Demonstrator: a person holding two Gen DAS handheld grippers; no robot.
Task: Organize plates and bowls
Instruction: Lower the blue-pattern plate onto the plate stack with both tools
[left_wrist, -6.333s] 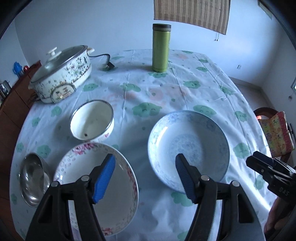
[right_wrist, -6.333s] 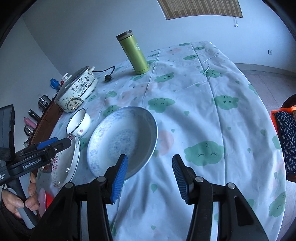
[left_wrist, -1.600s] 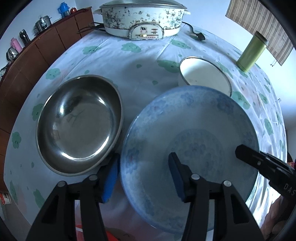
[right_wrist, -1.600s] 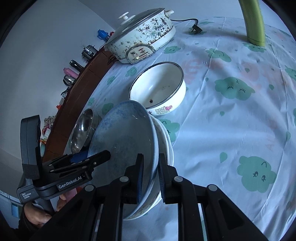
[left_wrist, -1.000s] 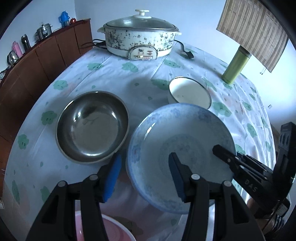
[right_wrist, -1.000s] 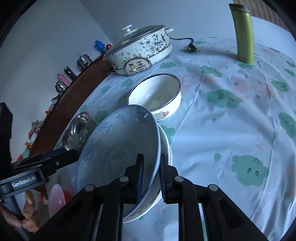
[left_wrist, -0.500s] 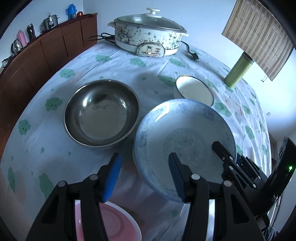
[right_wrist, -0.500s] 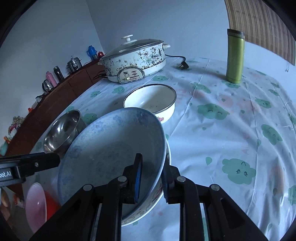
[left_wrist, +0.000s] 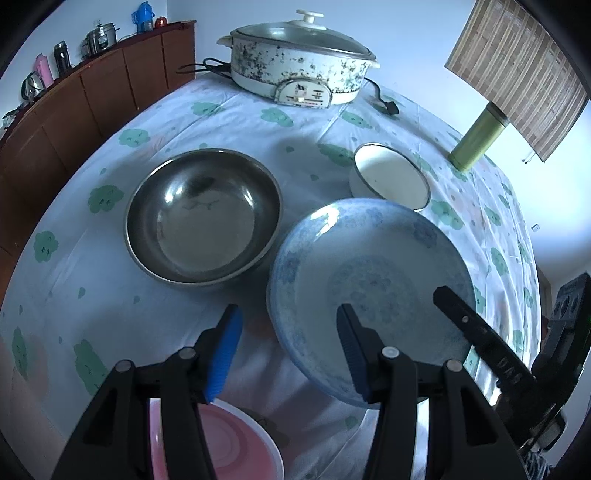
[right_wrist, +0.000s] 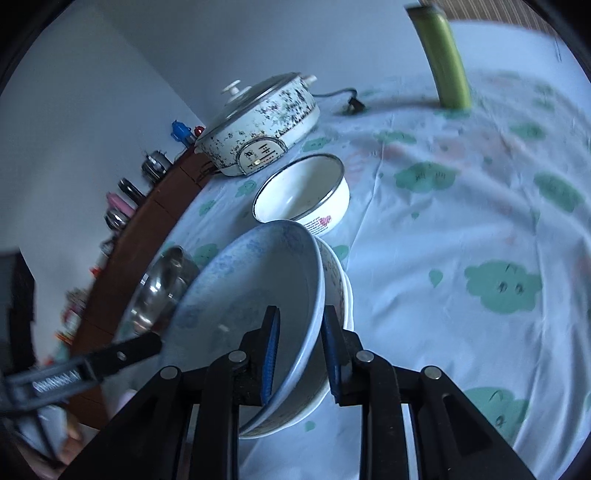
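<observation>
A right gripper (right_wrist: 300, 347) straddles the near rim of a blue-patterned plate (right_wrist: 255, 295), its jaws a little apart and the rim between them, the outer pad looking clear of the china; the plate leans, nested on a white floral plate (right_wrist: 338, 291) on the cloud-print tablecloth (right_wrist: 480, 229). The release looks best finished slowly, letting the plate settle flat before the pads draw back along the rim, so it neither slides nor knocks the plate beneath. The left gripper (left_wrist: 286, 345) hangs half-open and empty just beside the stack, near a pink dish (left_wrist: 229, 446), well placed to steady it. Beyond stand a steel bowl (left_wrist: 203, 218) and a white enamel bowl (right_wrist: 303, 195), seemingly next for stacking; farther off, an electric pot (left_wrist: 299, 62) and a green flask (left_wrist: 476, 140)
</observation>
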